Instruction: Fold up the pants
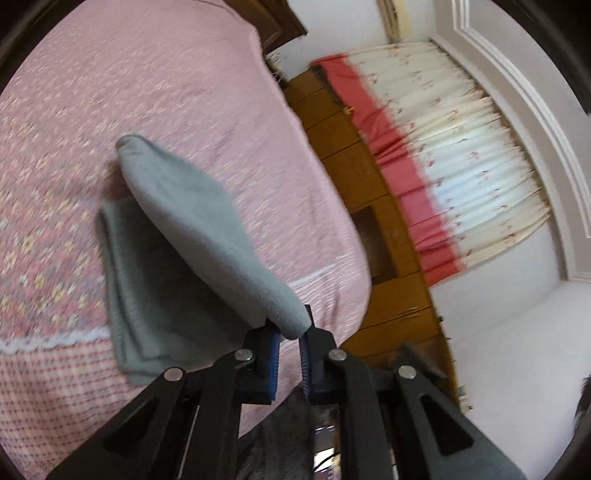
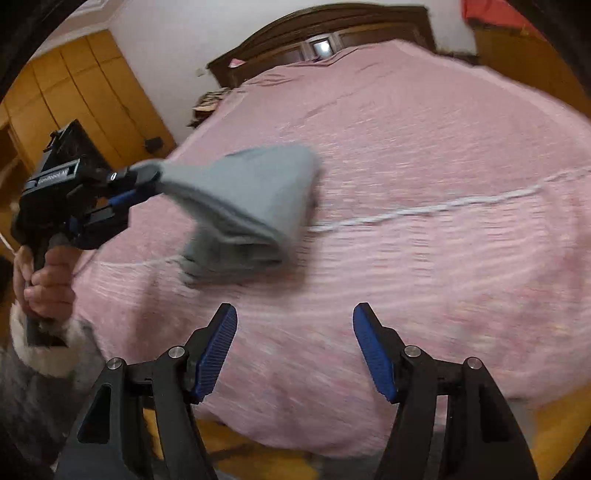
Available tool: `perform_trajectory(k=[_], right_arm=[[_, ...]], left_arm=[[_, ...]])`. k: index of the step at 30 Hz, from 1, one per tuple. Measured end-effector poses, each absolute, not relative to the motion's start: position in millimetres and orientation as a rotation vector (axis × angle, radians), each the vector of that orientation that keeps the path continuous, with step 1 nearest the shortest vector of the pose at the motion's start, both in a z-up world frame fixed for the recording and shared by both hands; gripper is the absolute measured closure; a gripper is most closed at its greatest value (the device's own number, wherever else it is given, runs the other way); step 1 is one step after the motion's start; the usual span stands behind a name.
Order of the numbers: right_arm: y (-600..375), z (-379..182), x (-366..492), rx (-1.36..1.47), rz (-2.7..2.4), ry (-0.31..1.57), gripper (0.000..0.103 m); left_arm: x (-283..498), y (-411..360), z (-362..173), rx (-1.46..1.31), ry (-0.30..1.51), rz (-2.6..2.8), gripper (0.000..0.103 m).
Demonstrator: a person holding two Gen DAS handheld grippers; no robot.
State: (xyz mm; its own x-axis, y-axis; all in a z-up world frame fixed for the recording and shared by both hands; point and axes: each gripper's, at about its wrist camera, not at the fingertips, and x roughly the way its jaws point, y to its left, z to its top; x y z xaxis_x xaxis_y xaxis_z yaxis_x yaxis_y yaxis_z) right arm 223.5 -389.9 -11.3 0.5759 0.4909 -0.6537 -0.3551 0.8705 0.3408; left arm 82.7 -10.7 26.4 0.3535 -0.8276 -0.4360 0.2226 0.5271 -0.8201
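Note:
The grey pants lie partly folded on the pink bedspread. My left gripper is shut on one end of them and holds that flap raised above the folded layers below. In the right wrist view the left gripper shows at the left, gripping the lifted grey pants. My right gripper is open and empty, hovering over the bedspread in front of the pants.
A wooden floor and a red and cream curtain lie to the right of the bed. A dark headboard stands at the far end and an orange wardrobe at the left.

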Motion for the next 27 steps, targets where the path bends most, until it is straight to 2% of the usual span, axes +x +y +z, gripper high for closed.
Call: perform_trajectory(k=[10,18,23,27], right_arm=[[-355.7,-15.0,264.5,0.295,0.326,0.831,0.036],[-389.1,-41.8,267.2,0.421,0.299,0.873,0.036],[-371.6,-42.5,250.5,0.219,0.25,0.874,0.036],[-390.1,-46.8,236.2,0.285,0.247,0.912,0.036]], left_arm=[[90.8,1.9,41.7,-0.778,0.936,-0.8,0.094],[90.4,16.0,44.8,-0.775,0.906,-0.803,0.094],[85.7,18.7,39.2,-0.765,0.911,-0.788,0.094],[78.3,23.7,27.3,-0.741,0.92,-0.758,0.094]])
